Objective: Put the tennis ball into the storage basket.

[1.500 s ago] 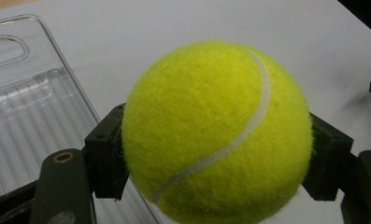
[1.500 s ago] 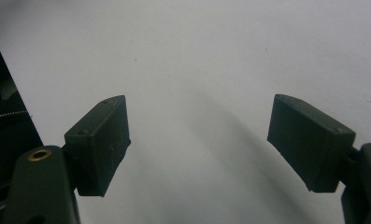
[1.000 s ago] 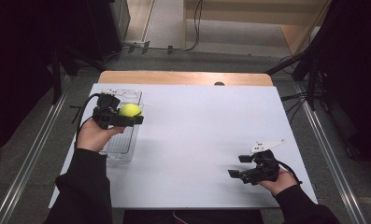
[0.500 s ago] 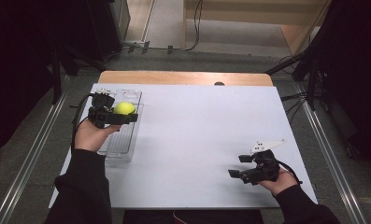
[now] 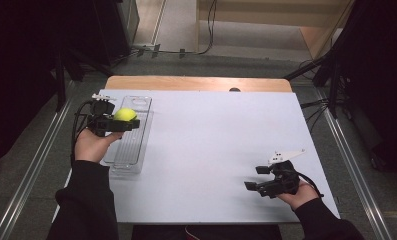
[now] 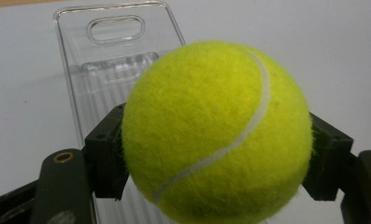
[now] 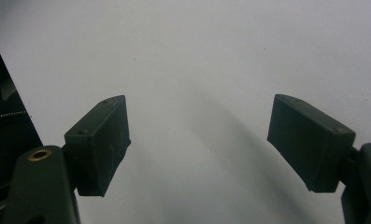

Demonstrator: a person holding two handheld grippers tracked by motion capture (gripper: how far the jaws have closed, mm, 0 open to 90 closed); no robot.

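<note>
A yellow-green tennis ball [image 5: 124, 114] [image 6: 217, 133] is clamped between the jaws of my left gripper [image 5: 122, 121] [image 6: 216, 161], held above a clear plastic tray [image 5: 129, 135] [image 6: 109, 60] at the table's left side. The tray is long, ribbed inside, with a handle slot at its far end. My right gripper [image 5: 256, 178] [image 7: 199, 144] rests low over the white table near the front right. Its jaws stand wide apart with only bare table between them.
The white table [image 5: 216, 140] has a wooden strip [image 5: 198, 83] along its far edge. Metal rails [image 5: 33, 165] run along the floor on both sides. Cables and dark stands [image 5: 331, 70] lie beyond the table.
My left gripper with the ball has shifted slightly left, toward the tray's left part. The right gripper has stayed where it was.
</note>
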